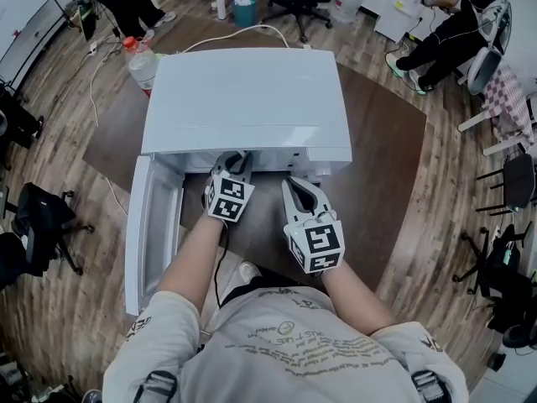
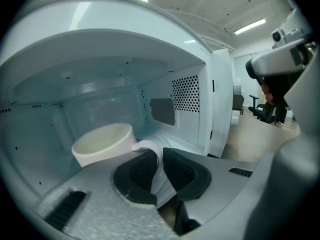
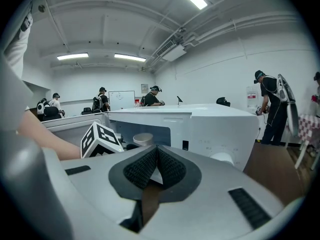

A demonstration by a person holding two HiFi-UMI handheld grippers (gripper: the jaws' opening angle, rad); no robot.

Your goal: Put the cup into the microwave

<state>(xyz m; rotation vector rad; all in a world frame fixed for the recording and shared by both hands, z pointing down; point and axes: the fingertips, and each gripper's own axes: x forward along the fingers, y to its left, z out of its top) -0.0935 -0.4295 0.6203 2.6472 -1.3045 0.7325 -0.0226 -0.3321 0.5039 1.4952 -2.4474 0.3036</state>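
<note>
While our left gripper [image 2: 161, 159] sits inside the open microwave [image 2: 190, 91], we see its two dark pads pinched on the handle [image 2: 149, 146] of the white cup [image 2: 102, 140]. The cup is just ahead of the jaws, upright, low in the cavity; we cannot tell whether it touches the floor in there. Off to this gripper's left, the door [image 1: 151, 225] stands swung wide open. To its right, outside the cavity, our right gripper [image 3: 156, 154] has its jaws pressed together with nothing between them. Further out, the microwave rests on a brown table [image 1: 382, 166], and a red-capped bottle [image 1: 141, 61] stands by its far left corner. People [image 3: 272, 104] stand across the room.
</note>
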